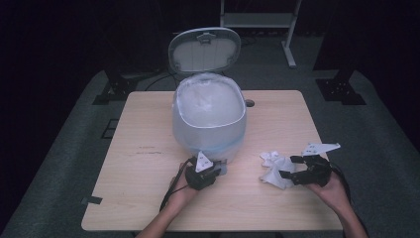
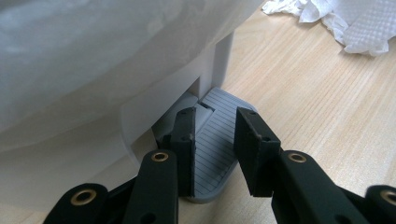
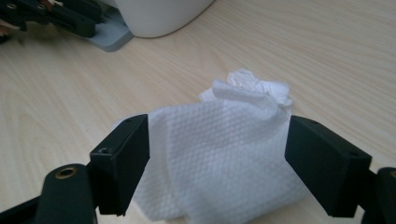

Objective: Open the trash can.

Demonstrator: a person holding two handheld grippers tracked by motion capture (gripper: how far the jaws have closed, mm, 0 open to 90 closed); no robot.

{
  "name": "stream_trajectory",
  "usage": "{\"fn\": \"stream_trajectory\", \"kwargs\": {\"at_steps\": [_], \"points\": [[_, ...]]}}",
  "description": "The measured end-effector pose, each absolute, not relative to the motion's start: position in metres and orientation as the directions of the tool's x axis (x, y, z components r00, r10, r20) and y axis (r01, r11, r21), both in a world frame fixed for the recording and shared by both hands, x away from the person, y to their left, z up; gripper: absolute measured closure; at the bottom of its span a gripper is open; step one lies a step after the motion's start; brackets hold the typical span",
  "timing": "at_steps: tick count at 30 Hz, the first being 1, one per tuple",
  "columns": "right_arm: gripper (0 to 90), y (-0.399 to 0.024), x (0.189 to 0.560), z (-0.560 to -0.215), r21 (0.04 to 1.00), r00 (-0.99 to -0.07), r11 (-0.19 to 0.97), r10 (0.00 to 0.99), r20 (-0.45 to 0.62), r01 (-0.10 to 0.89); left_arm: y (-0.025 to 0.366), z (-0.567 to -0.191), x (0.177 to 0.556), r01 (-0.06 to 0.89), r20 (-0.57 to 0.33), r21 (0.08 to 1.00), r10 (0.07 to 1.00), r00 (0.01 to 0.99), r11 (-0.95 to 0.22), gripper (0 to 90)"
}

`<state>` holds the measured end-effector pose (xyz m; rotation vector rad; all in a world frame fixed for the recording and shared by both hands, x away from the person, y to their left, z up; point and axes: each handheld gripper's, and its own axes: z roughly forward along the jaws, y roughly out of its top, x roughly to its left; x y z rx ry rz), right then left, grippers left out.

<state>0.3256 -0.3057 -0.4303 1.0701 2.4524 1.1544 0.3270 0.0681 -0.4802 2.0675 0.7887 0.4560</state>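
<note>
**Fingers spread at the tissue, pedal pressed, lid up**

Fingers (image 3: 123, 163) of the right gripper (image 3: 217, 163) stand released, spread wide on either side of the crumpled tissue (image 3: 219, 163), not yet pressing it. Tissue lies on the bench (image 1: 148, 163) in front of the bin, toward the person's right side, well apart from the pedal.

Handling, judged: very light, soft, limp. It will crush under any squeeze and cannot break. Loose folds may trail or snag, so best take hold across the bulky middle of the wad, not a stray corner near the twisted end.

Left gripper (image 2: 214, 154): fingers drawn in as far as they go, with a gap between them; both sit on the ribbed grey pedal (image 2: 219, 140) at the foot of the bin (image 1: 209, 119). Whether they clamp its edges or just press down I cannot tell.

View notes:
- High view gives the layout: lid (image 1: 204, 48) standing up, white liner in the bin, tissue between bin and right hand (image 1: 332, 188).
- Left gripper view gives the pedal contact up close, with liner draped over the bin wall.
- Right gripper view gives the tissue's embossed texture and the gap on each side.
</note>
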Motion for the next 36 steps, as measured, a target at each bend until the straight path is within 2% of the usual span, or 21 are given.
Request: {"fn": "stream_trajectory", "kwargs": {"at_steps": [13, 17, 21, 31, 36], "points": [[20.2, -0.287, 0.356, -0.437, 0.671, -0.731, 0.511, 0.679, 0.069, 0.538, 0.068, -0.480, 0.327, 0.367, 0.029, 0.822, 0.676, 0.736, -0.435, 69.0], [24.4, -0.281, 0.358, -0.441, 0.661, -0.734, 0.534, 0.678, 0.037, 0.527, 0.069, -0.480, 0.328, 0.368, 0.026, 0.822, 0.674, 0.738, -0.435, 68.9], [32.3, -0.279, 0.360, -0.446, 0.645, -0.727, 0.542, 0.685, 0.032, 0.539, 0.069, -0.480, 0.327, 0.368, 0.027, 0.822, 0.674, 0.738, -0.435, 68.9], [61.7, -0.279, 0.362, -0.451, 0.633, -0.709, 0.549, 0.706, 0.000, 0.547, 0.069, -0.480, 0.327, 0.366, 0.029, 0.822, 0.674, 0.738, -0.436, 68.8], [81.7, -0.278, 0.360, -0.450, 0.621, -0.708, 0.564, 0.705, -0.019, 0.545, 0.069, -0.480, 0.328, 0.365, 0.030, 0.822, 0.673, 0.739, -0.437, 68.8]]}}
